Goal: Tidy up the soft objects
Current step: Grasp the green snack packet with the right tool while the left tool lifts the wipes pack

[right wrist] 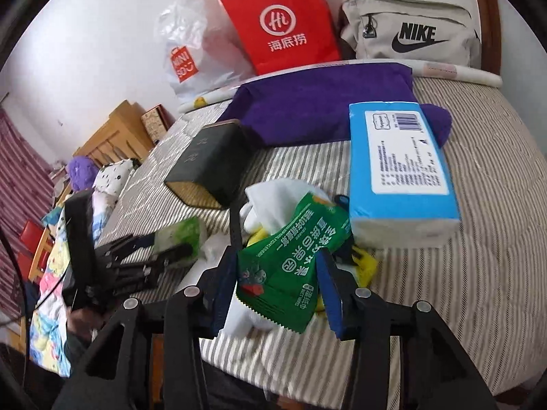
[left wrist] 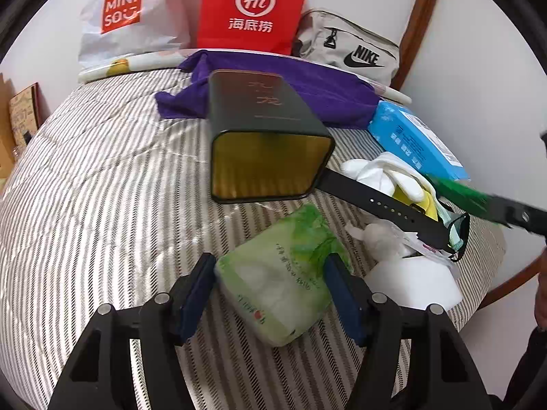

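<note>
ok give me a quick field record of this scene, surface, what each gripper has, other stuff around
surface: striped bedcover
left gripper: closed on pale green tissue pack, pack resting on the bed
right gripper: dark green wet wipes pack between its pads
open container: dark tin on its side, mouth facing the left wrist camera
nearby: blue tissue pack, purple cloth, black strap
behind: red paper bag, grey Nike bag

In the left wrist view the right gripper point(left wrist: 506, 210) is motion-blurred and cut off by the right edge, so its jaws cannot be read. The black strap point(left wrist: 376, 201) disappears under the dark tin point(left wrist: 266, 143). The white gloves point(right wrist: 270, 201) lie half hidden behind the green packet point(right wrist: 294, 263).
</note>
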The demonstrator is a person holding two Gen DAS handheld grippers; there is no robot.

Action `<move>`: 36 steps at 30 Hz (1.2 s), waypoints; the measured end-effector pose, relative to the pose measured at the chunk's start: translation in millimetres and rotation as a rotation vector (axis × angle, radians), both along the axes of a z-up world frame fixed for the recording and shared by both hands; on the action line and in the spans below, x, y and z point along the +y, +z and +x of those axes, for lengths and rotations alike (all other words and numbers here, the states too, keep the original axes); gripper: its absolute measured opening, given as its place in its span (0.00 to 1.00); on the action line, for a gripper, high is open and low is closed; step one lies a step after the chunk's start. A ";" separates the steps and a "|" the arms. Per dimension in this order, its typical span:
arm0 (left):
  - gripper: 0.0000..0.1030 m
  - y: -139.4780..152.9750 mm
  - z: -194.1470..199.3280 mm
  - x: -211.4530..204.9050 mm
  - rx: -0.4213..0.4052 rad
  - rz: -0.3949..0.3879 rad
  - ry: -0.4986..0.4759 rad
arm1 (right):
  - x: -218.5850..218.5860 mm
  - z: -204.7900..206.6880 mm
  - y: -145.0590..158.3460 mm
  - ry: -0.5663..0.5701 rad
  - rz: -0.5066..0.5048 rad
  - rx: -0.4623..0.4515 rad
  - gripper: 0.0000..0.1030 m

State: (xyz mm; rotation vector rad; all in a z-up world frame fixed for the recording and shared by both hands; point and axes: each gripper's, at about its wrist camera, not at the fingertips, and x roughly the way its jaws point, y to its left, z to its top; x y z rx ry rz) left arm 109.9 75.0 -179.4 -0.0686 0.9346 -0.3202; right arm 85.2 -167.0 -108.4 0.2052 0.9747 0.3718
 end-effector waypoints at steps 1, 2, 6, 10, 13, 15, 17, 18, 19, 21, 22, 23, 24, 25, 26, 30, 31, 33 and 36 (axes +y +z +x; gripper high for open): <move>0.58 0.3 -0.2 2.6 0.001 -0.001 0.004 | -3.7 -6.1 0.7 -0.001 -0.005 0.003 0.44; 0.58 1.2 -1.5 5.1 0.002 0.000 0.013 | -6.8 -12.5 0.4 0.002 -0.017 0.008 0.44; 0.58 1.6 -3.5 9.4 0.011 -0.001 0.034 | -18.1 -30.5 -10.5 -0.014 -0.093 0.010 0.45; 0.58 2.2 -5.1 9.0 0.018 0.005 0.046 | -29.8 -28.0 -34.0 -0.032 -0.095 0.053 0.46; 0.60 2.4 -6.5 10.7 0.028 0.008 0.057 | -35.5 -25.5 -46.3 -0.049 -0.144 0.080 0.48; 0.60 2.0 -7.7 13.3 0.031 0.003 0.061 | -39.3 -26.2 -48.5 -0.061 -0.165 0.088 0.49; 0.60 1.9 -8.8 15.8 0.040 -0.006 0.067 | -45.9 -26.2 -49.0 -0.080 -0.153 0.100 0.54; 0.60 2.4 -9.5 17.3 0.044 -0.008 0.070 | -49.9 -25.8 -49.1 -0.096 -0.146 0.108 0.57; 0.60 2.8 -9.9 18.0 0.048 -0.006 0.073 | -53.0 -25.7 -48.6 -0.111 -0.151 0.109 0.59; 0.61 3.8 -10.5 19.6 0.052 0.002 0.076 | -58.9 -27.3 -47.6 -0.136 -0.162 0.113 0.60; 0.62 3.9 -11.0 20.2 0.054 0.003 0.076 | -60.9 -27.1 -47.2 -0.144 -0.159 0.111 0.62; 0.62 4.0 -11.6 20.7 0.056 0.003 0.076 | -63.2 -25.7 -47.8 -0.163 -0.153 0.111 0.63; 0.62 3.9 -11.9 20.5 0.059 0.002 0.076 | -63.7 -23.6 -49.2 -0.175 -0.154 0.112 0.63; 0.63 3.8 -12.2 19.8 0.064 0.002 0.075 | -62.8 -20.4 -52.8 -0.185 -0.162 0.121 0.63; 0.64 3.9 -12.7 19.0 0.067 0.002 0.073 | -61.3 -17.7 -56.2 -0.191 -0.171 0.129 0.63; 0.71 6.4 -16.0 10.2 0.050 0.019 0.050 | -45.6 -15.8 -63.6 -0.197 -0.244 0.101 0.64; 0.73 7.3 -16.6 8.5 0.042 0.025 0.047 | -40.1 -16.4 -65.2 -0.186 -0.267 0.093 0.64; 0.74 9.4 -16.2 2.5 0.022 0.039 0.027 | -31.0 -18.5 -67.1 -0.176 -0.348 0.061 0.59; 0.78 7.6 -11.6 -7.1 0.009 0.094 0.011 | -31.3 -21.3 -65.9 -0.165 -0.353 0.037 0.44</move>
